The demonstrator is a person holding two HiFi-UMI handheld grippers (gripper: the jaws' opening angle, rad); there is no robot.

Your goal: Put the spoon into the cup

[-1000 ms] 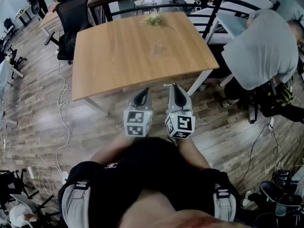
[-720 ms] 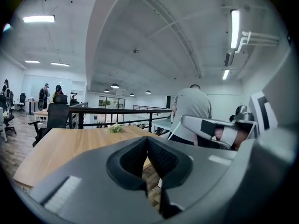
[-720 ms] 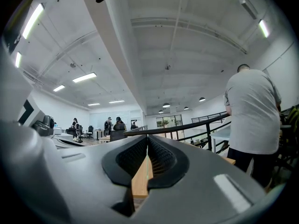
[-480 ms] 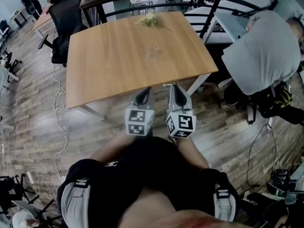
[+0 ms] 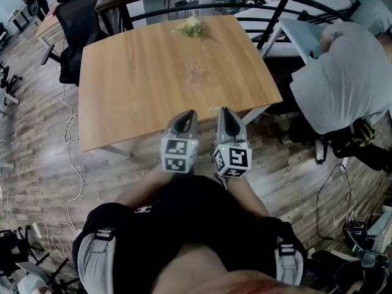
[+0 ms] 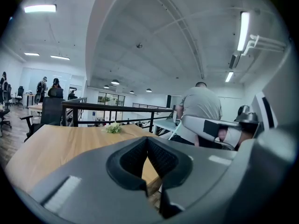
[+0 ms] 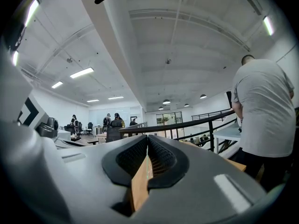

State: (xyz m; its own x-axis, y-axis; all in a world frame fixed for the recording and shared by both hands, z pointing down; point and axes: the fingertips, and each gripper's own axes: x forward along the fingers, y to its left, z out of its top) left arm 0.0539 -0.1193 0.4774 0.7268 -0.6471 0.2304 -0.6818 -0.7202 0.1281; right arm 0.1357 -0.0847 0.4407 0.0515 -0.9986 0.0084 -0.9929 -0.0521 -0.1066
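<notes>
Spoon: none can be made out, nor a cup. Left gripper [image 5: 185, 117] and right gripper [image 5: 225, 113], side by side, both have jaws pressed together on nothing. The wooden table [image 5: 141, 84] lies just ahead; best to step closer, search, then open.

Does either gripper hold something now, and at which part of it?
Nothing is held. The left gripper and the right gripper both have their jaws closed together, with nothing between them.

wooden table [image 5: 153, 72] 12 o'clock | small flower bunch [image 5: 190, 26] on its far edge | black office chair [image 5: 76, 23] 10 o'clock | person in grey top [image 5: 346, 84] 2 o'clock | white floor cable [image 5: 68, 141] 9 o'clock
</notes>
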